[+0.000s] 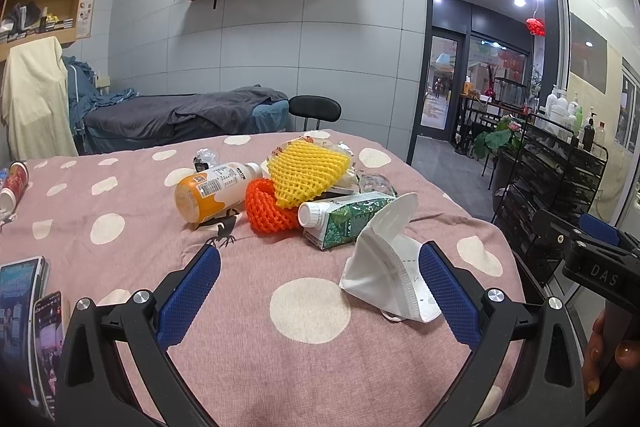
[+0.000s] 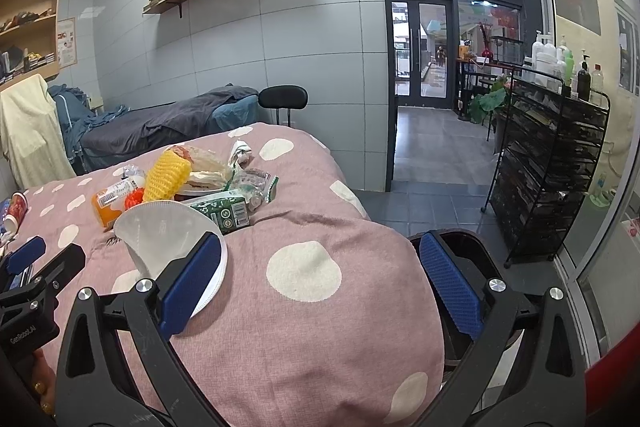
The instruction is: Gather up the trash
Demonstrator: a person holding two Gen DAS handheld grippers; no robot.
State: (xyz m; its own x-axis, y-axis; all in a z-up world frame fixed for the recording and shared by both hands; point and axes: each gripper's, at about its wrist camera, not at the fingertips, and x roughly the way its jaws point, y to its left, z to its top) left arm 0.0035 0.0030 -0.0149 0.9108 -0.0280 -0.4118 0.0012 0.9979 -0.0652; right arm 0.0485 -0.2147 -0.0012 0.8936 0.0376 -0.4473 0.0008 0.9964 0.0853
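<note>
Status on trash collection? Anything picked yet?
Nothing looks collected. Both tools, left and right, are open and empty. The left tool hovers nearest the white mask. Still left on the bedspread: mask, green carton, orange bottle, yellow and orange foam nets.

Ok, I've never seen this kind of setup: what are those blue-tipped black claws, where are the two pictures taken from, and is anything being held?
No robot here: a person holds a two-finger gripper in each hand, with a fisheye camera on each looking along its fingers. One picture comes from the left gripper, the other from the right gripper. Both are open and empty. On the pink spotted bedspread lies trash: a white face mask, a green carton, an orange bottle, and yellow foam netting over orange foam netting. The mask lies nearest both grippers.
</note>
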